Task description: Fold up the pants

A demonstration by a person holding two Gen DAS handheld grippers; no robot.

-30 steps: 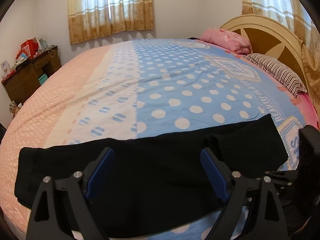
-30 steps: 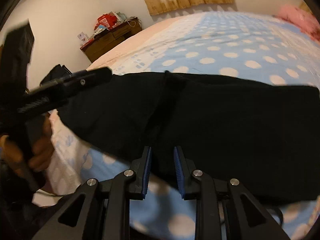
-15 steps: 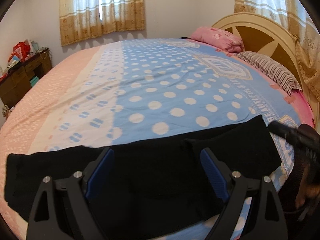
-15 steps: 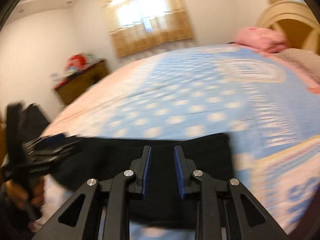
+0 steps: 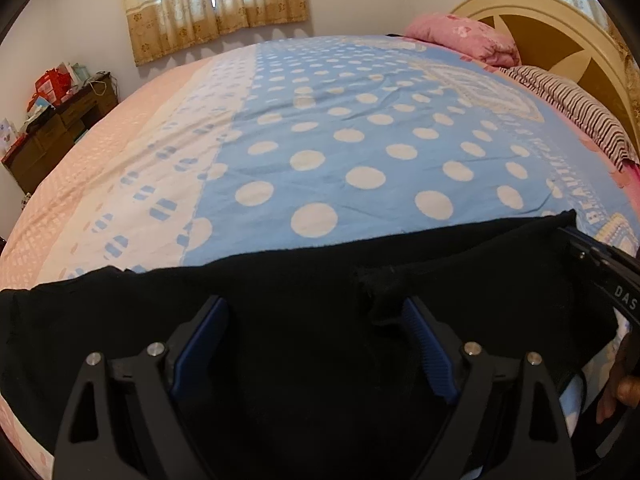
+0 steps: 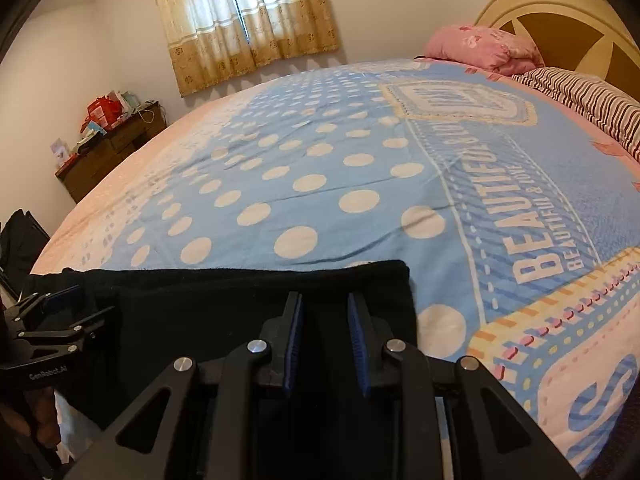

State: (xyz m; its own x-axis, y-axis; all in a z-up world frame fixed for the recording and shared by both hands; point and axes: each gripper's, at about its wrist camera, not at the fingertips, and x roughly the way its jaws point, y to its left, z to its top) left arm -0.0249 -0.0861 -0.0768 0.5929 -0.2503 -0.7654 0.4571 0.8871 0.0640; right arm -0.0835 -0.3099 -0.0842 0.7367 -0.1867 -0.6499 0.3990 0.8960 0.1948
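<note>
Black pants [image 5: 280, 280] lie flat in a long strip across the near edge of the bed. My left gripper [image 5: 314, 308] hangs just above their middle, jaws wide open and nothing between the blue pads; a small raised fold of cloth [image 5: 380, 280] sits by its right finger. My right gripper [image 6: 325, 300] hovers over the right end of the pants [image 6: 200, 292], jaws narrowly apart, with no cloth seen pinched. In the right wrist view the left gripper [image 6: 76, 306] shows at the far left. A right gripper finger [image 5: 596, 256] appears at the left wrist view's right edge.
The bed cover [image 5: 360, 140] is blue with white dots, pink toward the left. A pink pillow [image 5: 460, 36] and a striped pillow [image 5: 572, 108] lie by the headboard [image 5: 560, 20]. A wooden dresser [image 6: 112, 148] with clutter stands by the wall under the curtains [image 6: 244, 20].
The right gripper has swung from the pants' middle to their right end. The left gripper has come lower and closer over the pants. The pants lie as before.
</note>
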